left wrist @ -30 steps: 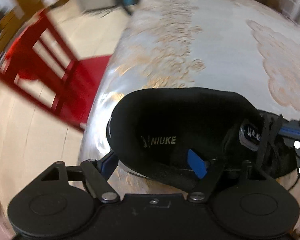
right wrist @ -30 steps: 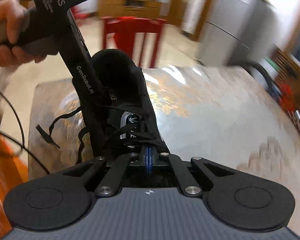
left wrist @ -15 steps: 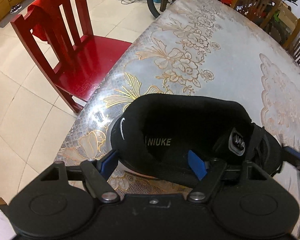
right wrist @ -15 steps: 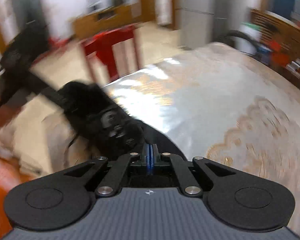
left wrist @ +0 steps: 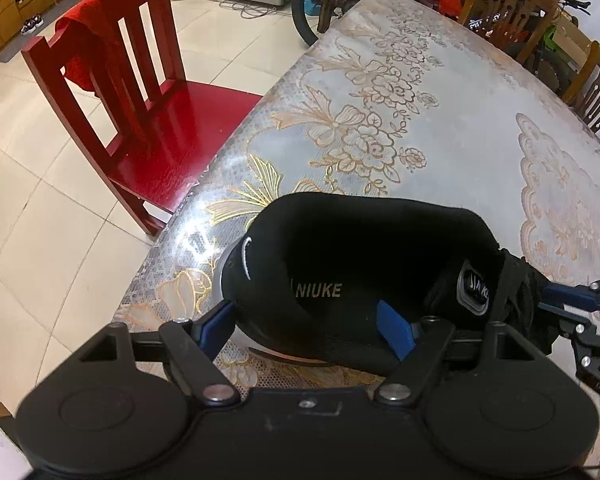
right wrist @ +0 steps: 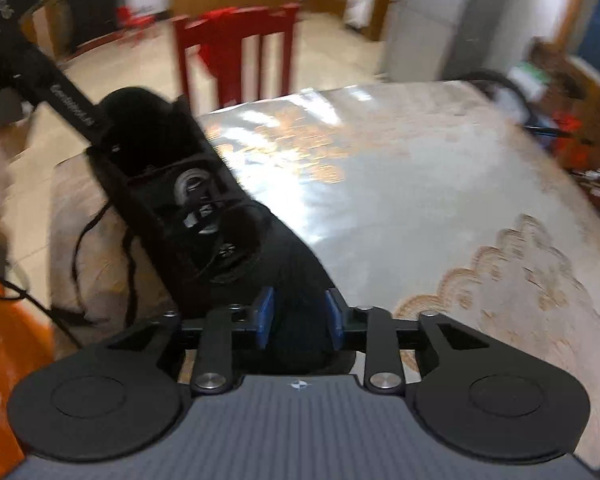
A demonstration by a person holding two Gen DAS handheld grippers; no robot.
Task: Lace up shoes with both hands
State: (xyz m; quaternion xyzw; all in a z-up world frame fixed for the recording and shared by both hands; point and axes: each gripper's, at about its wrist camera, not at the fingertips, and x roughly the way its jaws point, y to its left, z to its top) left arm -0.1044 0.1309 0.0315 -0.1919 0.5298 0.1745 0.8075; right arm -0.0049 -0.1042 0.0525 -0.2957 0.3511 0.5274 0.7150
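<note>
One black shoe [left wrist: 360,276], left gripper [left wrist: 308,324] clamping its heel, right gripper [right wrist: 300,316] parted astride its toe.

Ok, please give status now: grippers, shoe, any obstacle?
Left hand-held gripper clamps shoe heel collar. Right hand-held gripper open, straddling toe. Laces loose. No obstacle.

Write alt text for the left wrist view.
The left tongs clamp the heel wall of a black shoe, one finger inside and one outside, on a floral table. A red chair stands beside it.
</note>
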